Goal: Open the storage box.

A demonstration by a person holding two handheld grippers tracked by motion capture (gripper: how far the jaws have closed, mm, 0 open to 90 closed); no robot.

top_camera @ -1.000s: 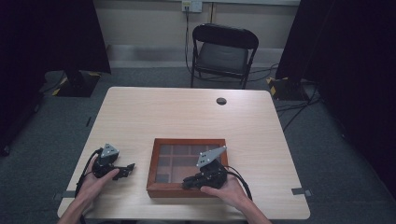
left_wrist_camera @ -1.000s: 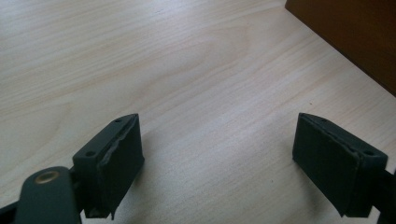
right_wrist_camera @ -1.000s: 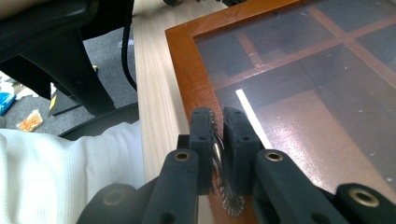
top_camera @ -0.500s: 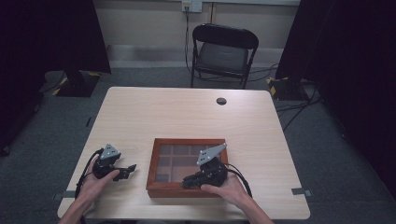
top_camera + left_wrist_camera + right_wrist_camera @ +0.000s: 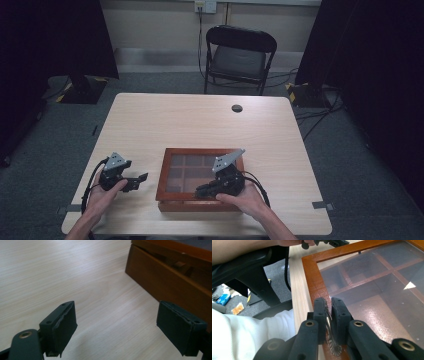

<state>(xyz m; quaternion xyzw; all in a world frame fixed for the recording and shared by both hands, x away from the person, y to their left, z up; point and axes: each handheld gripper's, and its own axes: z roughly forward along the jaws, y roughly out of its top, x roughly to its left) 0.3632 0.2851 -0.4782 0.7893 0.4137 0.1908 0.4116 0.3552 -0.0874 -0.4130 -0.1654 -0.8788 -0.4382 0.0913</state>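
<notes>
Resting on surface (image 5: 200, 120): wooden box (image 5: 170, 170) with glass lid (image 5: 372, 290), sitting near the front edge, compartments showing beneath.
Right gripper (image 5: 329, 312): lying over the box's front rim, jaws clamping a small metal latch (image 5: 329, 332).
Left gripper (image 5: 115, 327): sitting just beside the box's left wall, jaws standing wide apart, holding nothing.
</notes>
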